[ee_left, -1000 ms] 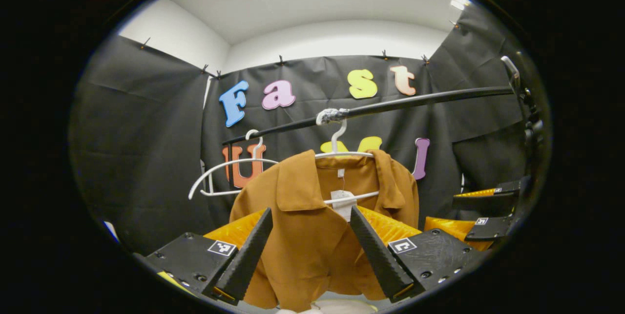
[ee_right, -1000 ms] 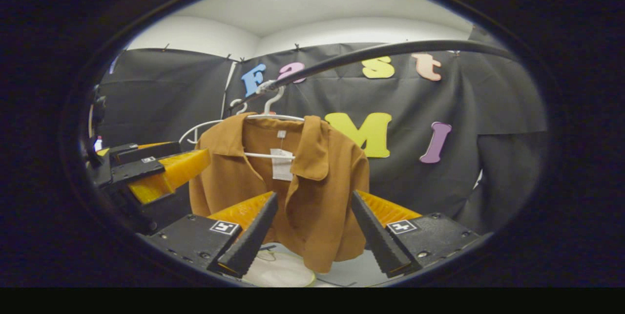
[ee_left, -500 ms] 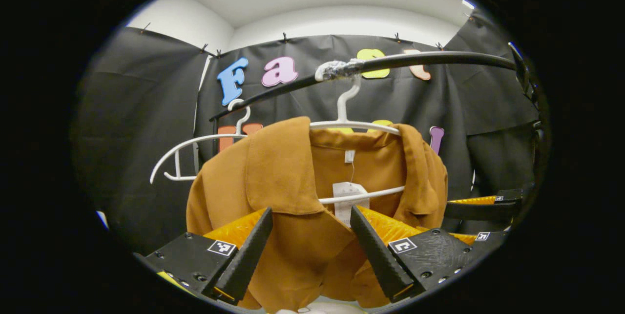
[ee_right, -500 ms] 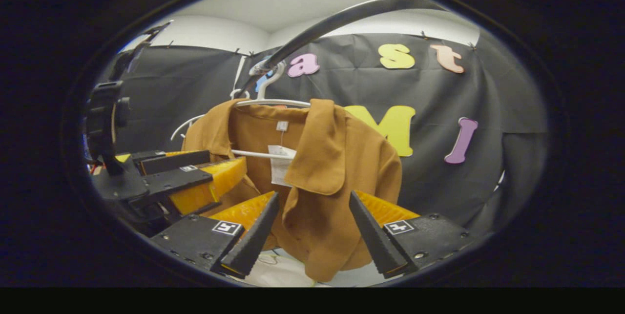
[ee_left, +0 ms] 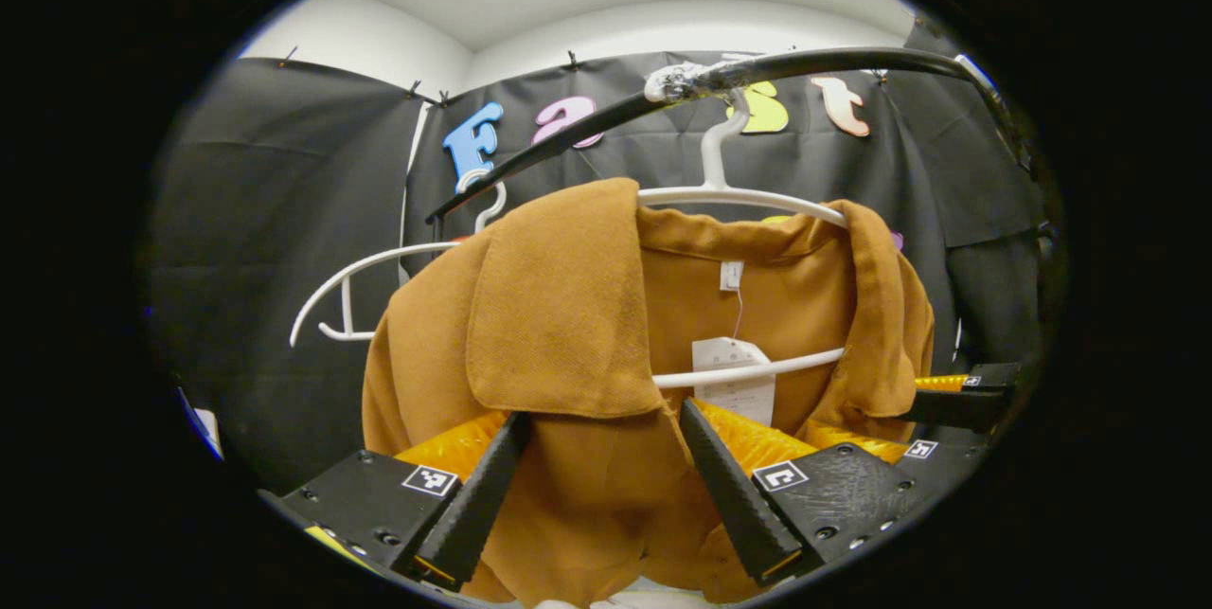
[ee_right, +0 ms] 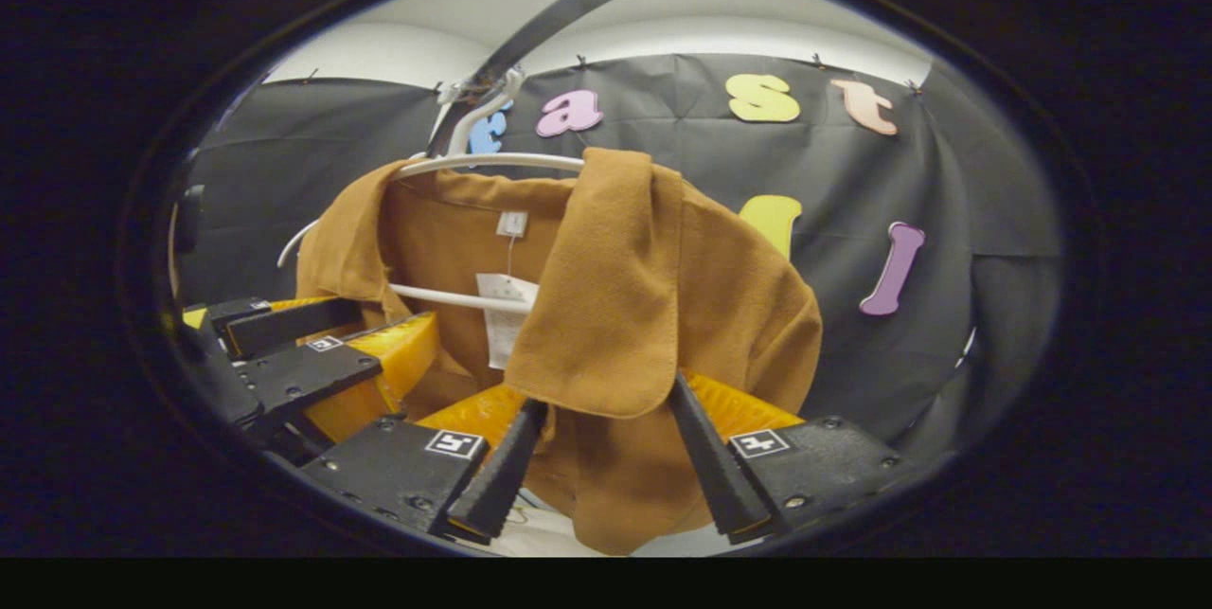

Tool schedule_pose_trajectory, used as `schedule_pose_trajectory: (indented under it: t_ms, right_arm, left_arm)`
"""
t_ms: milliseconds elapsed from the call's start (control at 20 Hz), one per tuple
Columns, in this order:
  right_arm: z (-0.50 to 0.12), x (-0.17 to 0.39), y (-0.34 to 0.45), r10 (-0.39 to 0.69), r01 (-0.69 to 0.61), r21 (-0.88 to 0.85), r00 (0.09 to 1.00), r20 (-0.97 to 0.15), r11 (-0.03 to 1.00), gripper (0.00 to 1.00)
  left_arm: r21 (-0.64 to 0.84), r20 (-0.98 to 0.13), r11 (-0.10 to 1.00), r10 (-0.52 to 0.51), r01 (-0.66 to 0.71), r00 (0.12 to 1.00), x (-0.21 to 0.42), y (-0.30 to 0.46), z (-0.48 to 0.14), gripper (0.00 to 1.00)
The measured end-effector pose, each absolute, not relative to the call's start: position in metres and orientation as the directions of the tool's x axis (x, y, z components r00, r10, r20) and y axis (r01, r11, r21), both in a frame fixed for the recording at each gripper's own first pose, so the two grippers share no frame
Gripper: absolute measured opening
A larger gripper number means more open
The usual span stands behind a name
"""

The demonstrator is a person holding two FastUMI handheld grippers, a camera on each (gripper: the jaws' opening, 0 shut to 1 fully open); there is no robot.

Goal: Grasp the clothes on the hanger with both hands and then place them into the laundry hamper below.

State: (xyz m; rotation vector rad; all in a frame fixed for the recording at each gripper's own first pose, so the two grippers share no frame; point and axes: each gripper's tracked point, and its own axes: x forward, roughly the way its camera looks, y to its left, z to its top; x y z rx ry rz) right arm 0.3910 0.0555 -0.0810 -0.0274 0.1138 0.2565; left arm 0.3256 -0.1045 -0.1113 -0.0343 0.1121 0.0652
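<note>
Shirt (ee_left: 568,325): matt brown woven cloth, slightly rough. Hanger (ee_left: 748,197): smooth white plastic. Tag (ee_left: 734,372): pale paper. Rail (ee_left: 833,62): smooth black, semi-gloss. Left tool (ee_left: 597,486) fingers (ee_left: 473,500): ribbed matt black.

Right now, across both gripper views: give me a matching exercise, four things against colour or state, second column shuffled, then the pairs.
Things:
1. shirt
2. hanger
3. rail
4. left gripper

States:
A. black, running overhead
B. open, fingers either side of the cloth
C. brown, hanging with a paper tag inside
D. white, hooked over the rail

Pairs: 1-C, 2-D, 3-A, 4-B
</note>
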Motion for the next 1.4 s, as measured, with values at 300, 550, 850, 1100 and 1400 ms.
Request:
schedule_pose_trajectory:
  t_ms: [300, 550, 850, 1100, 1400]
  right_arm:
    - [-0.089, 0.403, 0.056, 0.301, -0.299, 0.035, 0.945, -0.126, 0.954, 0.43]
    - [-0.091, 0.406, 0.046, 0.332, -0.323, 0.081, 0.933, -0.14, 0.943, 0.11]
    - [-0.09, 0.403, 0.055, 0.455, -0.444, 0.099, 0.877, -0.154, 0.891, 0.05]
    - [-0.091, 0.402, 0.052, 0.555, -0.526, 0.188, 0.816, -0.161, 0.829, 0.05]
    - [-0.083, 0.383, 0.053, 0.716, -0.65, 0.37, 0.694, -0.067, 0.664, 0.05]
  left_arm:
    - [0.0, -0.14, 0.996, 0.094, -0.095, 0.986, 0.33, -0.093, -0.121, 0.74]
    - [-0.022, -0.191, 0.997, 0.065, -0.071, 0.979, 0.334, -0.089, -0.135, 0.23]
    - [0.004, -0.214, 0.996, 0.086, -0.087, 0.973, 0.334, -0.083, -0.141, 0.08]
    - [-0.051, -0.222, 0.998, 0.022, -0.034, 0.975, 0.329, -0.085, -0.139, 0.0]
    - [-0.097, -0.208, 0.995, -0.002, -0.019, 0.978, 0.308, -0.072, -0.132, 0.03]
